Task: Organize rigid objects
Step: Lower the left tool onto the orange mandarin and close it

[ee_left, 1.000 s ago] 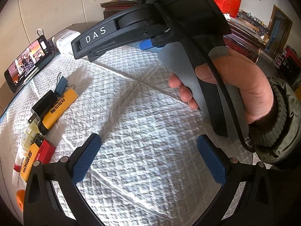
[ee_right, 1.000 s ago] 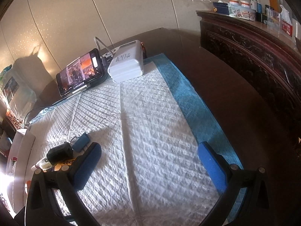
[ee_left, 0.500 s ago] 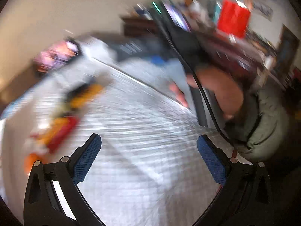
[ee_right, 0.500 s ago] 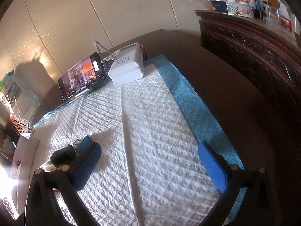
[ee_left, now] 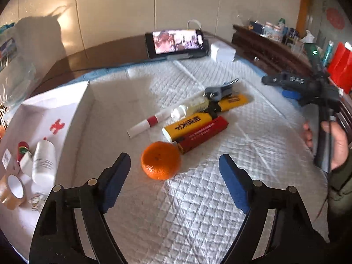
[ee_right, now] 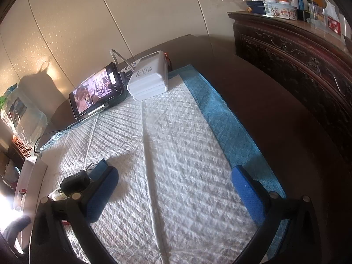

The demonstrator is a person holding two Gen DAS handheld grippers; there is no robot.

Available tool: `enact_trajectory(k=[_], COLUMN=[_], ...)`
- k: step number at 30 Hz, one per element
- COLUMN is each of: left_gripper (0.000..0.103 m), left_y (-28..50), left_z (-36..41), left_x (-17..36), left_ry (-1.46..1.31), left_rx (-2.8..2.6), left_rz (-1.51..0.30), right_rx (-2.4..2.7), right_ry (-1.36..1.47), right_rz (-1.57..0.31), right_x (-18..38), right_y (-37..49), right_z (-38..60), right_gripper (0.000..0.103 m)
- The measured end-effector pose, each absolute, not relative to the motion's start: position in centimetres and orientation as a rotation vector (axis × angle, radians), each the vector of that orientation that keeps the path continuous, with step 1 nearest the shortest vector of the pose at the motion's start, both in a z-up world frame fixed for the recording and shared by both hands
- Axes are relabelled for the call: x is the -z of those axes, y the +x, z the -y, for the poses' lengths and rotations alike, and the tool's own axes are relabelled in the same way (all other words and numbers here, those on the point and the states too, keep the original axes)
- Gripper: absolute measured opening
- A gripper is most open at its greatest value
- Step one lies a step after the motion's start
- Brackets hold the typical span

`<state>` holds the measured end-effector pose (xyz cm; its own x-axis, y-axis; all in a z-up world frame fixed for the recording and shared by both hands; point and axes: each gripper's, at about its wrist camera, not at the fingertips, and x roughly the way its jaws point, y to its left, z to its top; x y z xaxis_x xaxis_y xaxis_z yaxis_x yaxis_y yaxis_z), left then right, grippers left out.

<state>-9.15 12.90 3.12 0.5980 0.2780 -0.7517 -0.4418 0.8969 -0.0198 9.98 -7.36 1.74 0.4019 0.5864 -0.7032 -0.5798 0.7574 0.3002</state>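
White quilted padding [ee_left: 220,193] with a blue border covers the dark wooden tabletop [ee_left: 105,55] in the left wrist view, under cream wall panels. The left tool [ee_left: 173,176] hangs released, its blue-padded fingers [ee_left: 114,180] spread wide and holding nothing. Just ahead of them, nearer the left finger, sits a round orange tangerine [ee_left: 161,163]. Behind it, touching one another, lie a red rectangular box [ee_left: 202,134], a yellow tube with black lettering [ee_left: 187,125], a second yellow tube [ee_left: 233,101], a small pale bottle with a white cap [ee_left: 191,107], a blue-grey binder clip [ee_left: 220,89] and, slightly apart, a thin white-and-red stick [ee_left: 146,124]. To the left, an open white cardboard box with a red cross [ee_left: 72,114] holds a white cylindrical bottle [ee_left: 44,162] and a roll of brown tape [ee_left: 12,192]. A black phone with a lit screen [ee_left: 177,43] is propped at the far edge. At the right, a hand [ee_left: 336,140] grips the other tool's handle.

From the right wrist view, the right tool [ee_right: 173,194] is likewise released above bare padding [ee_right: 171,154]. The binder clip [ee_right: 100,168] and a black object [ee_right: 74,182] peek past its left finger. The phone [ee_right: 96,91] and a white charger block marked 120W [ee_right: 149,77] stand beyond, with a carved dark wooden cabinet [ee_right: 297,59] at the right.
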Motion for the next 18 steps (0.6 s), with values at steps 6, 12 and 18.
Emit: enact_trajectory(k=[6,12,18], left_gripper=[0.041,0.041,0.041], left_y=[-8.7,-9.4,-9.5], left_z=[-14.2,-14.4,-14.8], left_x=[-1.6,-1.7,-1.7], left_ry=[-0.254,-0.261,-0.287], left_rx=[-0.416,-0.405,-0.404], left_rz=[-0.86,-0.833,-0.822], right_rx=[-0.788,-0.91,-0.934], right_ry=[0.099,-0.112,-0.308], right_rz=[-0.899,-0.946,-0.911], right_x=[-1.8,-2.4,-2.5], right_y=[9.9,5.8,1.5], right_z=[8.2,4.6,-0.8], right_gripper=[0.103,0.103,0.102])
